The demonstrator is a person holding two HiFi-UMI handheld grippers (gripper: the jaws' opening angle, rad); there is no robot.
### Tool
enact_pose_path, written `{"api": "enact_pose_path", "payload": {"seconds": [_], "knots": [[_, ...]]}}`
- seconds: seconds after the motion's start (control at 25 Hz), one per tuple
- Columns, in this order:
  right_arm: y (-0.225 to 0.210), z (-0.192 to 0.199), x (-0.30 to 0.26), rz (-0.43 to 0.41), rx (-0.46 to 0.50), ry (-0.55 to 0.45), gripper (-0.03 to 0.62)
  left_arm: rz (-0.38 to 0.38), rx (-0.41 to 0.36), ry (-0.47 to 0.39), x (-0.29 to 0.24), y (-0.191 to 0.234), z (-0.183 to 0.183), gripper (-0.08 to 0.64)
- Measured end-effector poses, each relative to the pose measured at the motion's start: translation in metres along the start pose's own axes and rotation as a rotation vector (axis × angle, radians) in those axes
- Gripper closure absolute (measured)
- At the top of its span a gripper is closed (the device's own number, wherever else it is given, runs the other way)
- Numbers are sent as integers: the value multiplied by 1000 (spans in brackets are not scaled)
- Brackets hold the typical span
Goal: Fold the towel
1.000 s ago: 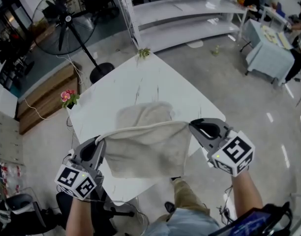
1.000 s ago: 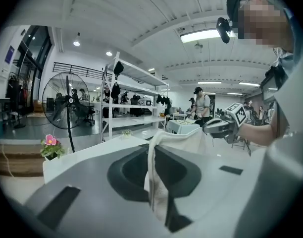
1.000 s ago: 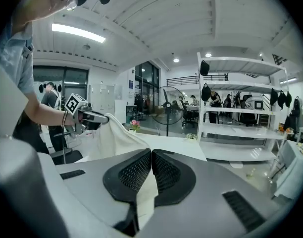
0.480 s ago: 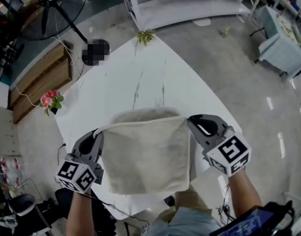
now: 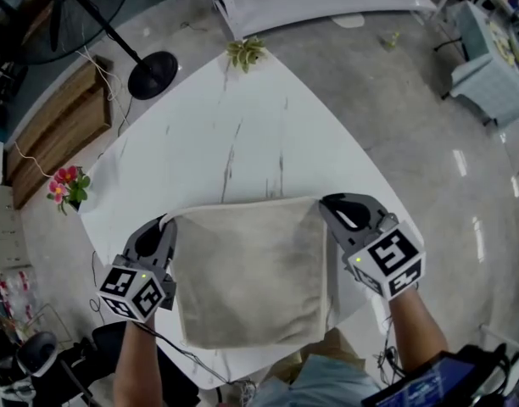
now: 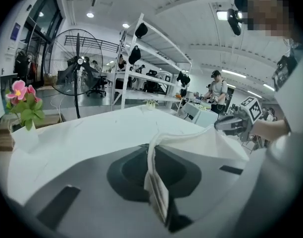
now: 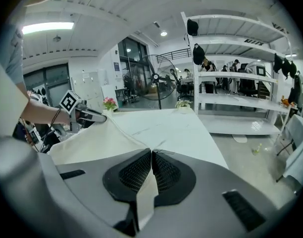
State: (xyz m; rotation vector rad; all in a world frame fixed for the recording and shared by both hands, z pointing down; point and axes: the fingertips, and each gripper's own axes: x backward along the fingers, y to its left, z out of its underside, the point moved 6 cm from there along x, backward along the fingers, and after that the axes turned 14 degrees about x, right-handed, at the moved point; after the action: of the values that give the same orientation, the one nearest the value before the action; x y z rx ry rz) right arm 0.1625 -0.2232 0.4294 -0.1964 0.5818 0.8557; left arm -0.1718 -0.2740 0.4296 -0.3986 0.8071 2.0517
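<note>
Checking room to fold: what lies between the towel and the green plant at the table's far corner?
Nothing: the head view shows only bare white table between the towel and the plant.

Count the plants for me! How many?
2. A green plant sits at the table's far corner; pink flowers stand at its left corner. Others may be hidden off-frame.
</note>
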Motion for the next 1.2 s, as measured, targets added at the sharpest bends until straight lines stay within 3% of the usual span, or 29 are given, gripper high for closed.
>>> {"api": "enact_pose_path", "payload": {"seconds": [0.2, 0.52, 0.56, 0.68, 0.76, 0.88, 1.0, 1.08, 1.2], "knots": [[-6, 22, -31, -1, 33, 86, 566, -41, -12, 67, -32, 24, 24, 529], [-1, 40, -54, 41, 159, 200, 565, -112, -158, 156, -48, 22, 35, 518], [-2, 39, -54, 27, 145, 188, 563, -106, -157, 160, -47, 21, 35, 514], [-7, 29, -41, -18, 17, 71, 481, -53, -134, 162, -33, 18, 29, 308], [-13, 15, -24, 7, -47, -35, 432, -36, -145, 142, -14, 17, 23, 262], [-5, -6, 2, 43, -40, -121, 405, -57, -156, 84, 28, 19, 15, 250], [30, -12, 32, 18, 29, -118, 411, -63, -132, 33, 79, 5, 18, 252], [60, -6, 54, -3, 55, -106, 428, -38, -115, 24, 111, -10, 34, 253], [112, 20, 86, -46, 29, -80, 426, 7, -70, 34, 152, -20, 84, 261]]}}
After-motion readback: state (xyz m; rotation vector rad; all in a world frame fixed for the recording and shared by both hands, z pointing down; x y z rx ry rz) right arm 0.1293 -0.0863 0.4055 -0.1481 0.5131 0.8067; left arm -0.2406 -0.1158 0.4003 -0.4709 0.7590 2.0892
